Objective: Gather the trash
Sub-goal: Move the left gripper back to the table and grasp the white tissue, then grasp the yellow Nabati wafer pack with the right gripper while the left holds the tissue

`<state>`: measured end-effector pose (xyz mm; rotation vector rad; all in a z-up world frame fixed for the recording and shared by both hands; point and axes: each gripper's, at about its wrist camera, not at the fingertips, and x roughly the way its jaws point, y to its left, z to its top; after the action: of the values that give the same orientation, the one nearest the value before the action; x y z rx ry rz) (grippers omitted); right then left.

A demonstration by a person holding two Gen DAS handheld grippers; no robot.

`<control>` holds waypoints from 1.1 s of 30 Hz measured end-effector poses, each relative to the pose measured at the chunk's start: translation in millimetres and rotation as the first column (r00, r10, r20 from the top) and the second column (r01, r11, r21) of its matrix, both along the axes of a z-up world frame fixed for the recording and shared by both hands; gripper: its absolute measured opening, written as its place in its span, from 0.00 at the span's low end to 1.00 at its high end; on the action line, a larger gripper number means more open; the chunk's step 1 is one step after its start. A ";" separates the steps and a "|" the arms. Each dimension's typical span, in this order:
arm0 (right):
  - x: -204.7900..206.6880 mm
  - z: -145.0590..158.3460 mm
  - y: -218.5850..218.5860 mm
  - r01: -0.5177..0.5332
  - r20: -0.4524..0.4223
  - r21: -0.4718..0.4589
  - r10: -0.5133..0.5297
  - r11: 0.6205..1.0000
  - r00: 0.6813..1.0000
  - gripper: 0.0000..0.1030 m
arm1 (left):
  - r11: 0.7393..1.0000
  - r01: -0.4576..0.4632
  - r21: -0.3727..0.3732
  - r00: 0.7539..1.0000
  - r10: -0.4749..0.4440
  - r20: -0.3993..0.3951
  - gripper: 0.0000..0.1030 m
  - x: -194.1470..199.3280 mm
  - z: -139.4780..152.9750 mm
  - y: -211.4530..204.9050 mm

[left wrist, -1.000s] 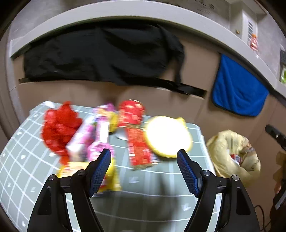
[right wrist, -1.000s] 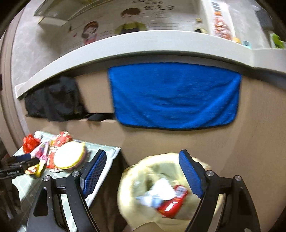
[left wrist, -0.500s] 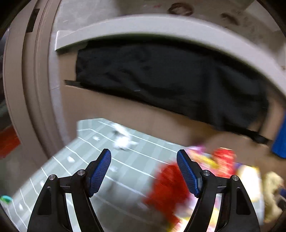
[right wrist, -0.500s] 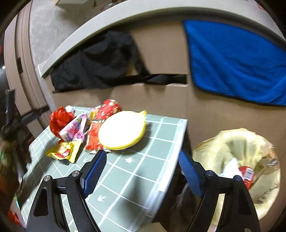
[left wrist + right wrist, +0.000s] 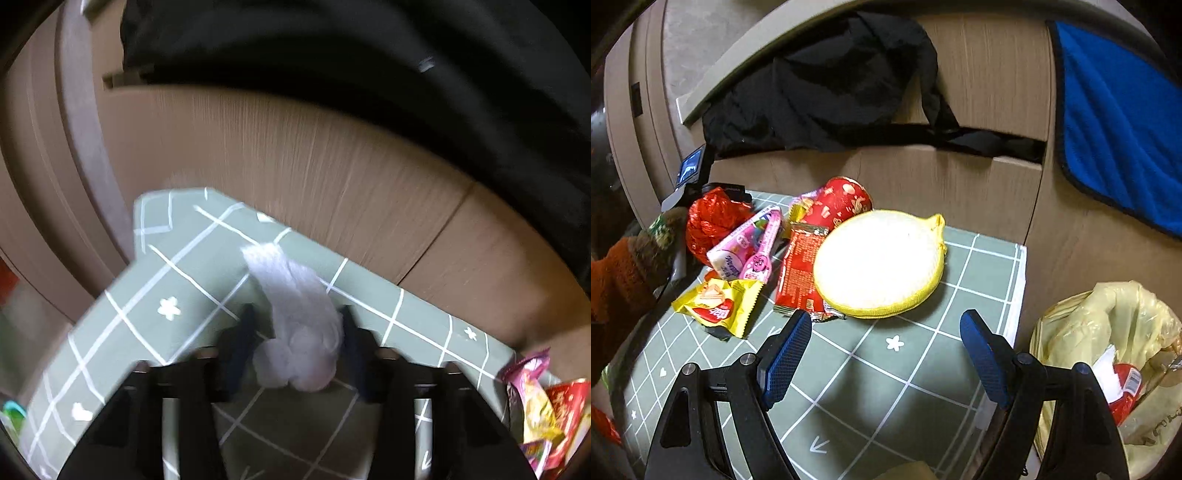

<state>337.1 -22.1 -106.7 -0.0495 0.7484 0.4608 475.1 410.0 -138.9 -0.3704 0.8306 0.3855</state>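
In the left wrist view a crumpled white tissue (image 5: 299, 325) lies on the green grid mat (image 5: 177, 273) near its far left corner. My left gripper (image 5: 299, 332) straddles it, fingers close on both sides; the view is blurred and contact is unclear. In the right wrist view my right gripper (image 5: 882, 350) is open and empty above the mat (image 5: 879, 373). Beyond it lie a red foil wad (image 5: 713, 218), a pink wrapper (image 5: 746, 247), a yellow wrapper (image 5: 716, 302), a red wrapper (image 5: 801, 266), a red cup (image 5: 842, 203) and a yellow round sponge (image 5: 879, 262). A yellow trash bag (image 5: 1108, 354) stands right of the table.
A brown cardboard wall (image 5: 332, 166) backs the table, with a black cloth (image 5: 827, 88) and a blue towel (image 5: 1119, 122) hanging on it. The person's sleeved left arm (image 5: 624, 269) reaches in at the left. The mat's right edge (image 5: 1015, 295) drops off beside the bag.
My left gripper swung left from the wrapper pile to the mat's far corner and narrowed around the white tissue. My right gripper swung from over the trash bag to over the table, still open.
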 end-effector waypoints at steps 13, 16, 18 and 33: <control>-2.3 4.2 53.2 -0.252 -0.055 0.075 0.256 0.965 0.965 0.78 | 0.952 0.290 0.097 0.941 -0.302 0.152 0.19 -138.3 57.7 -77.7; -6.6 5.5 84.9 -0.368 -0.062 0.067 0.372 0.927 0.926 0.78 | 0.941 0.333 0.065 0.926 -0.340 0.163 0.19 -184.2 58.5 -90.2; -6.8 7.0 107.0 -0.429 -0.060 0.062 0.432 0.901 0.900 0.78 | 0.939 0.344 0.026 0.924 -0.343 0.166 0.19 -208.7 56.1 -93.9; 14.2 -26.0 180.0 -0.570 -0.188 0.038 0.566 0.821 0.803 0.77 | 0.945 0.318 -0.079 0.934 -0.298 0.199 0.19 -288.2 53.5 -101.6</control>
<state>351.2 157.9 -132.7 -0.2588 0.9272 1.0482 186.8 308.4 -85.3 -0.3652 0.7147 0.0106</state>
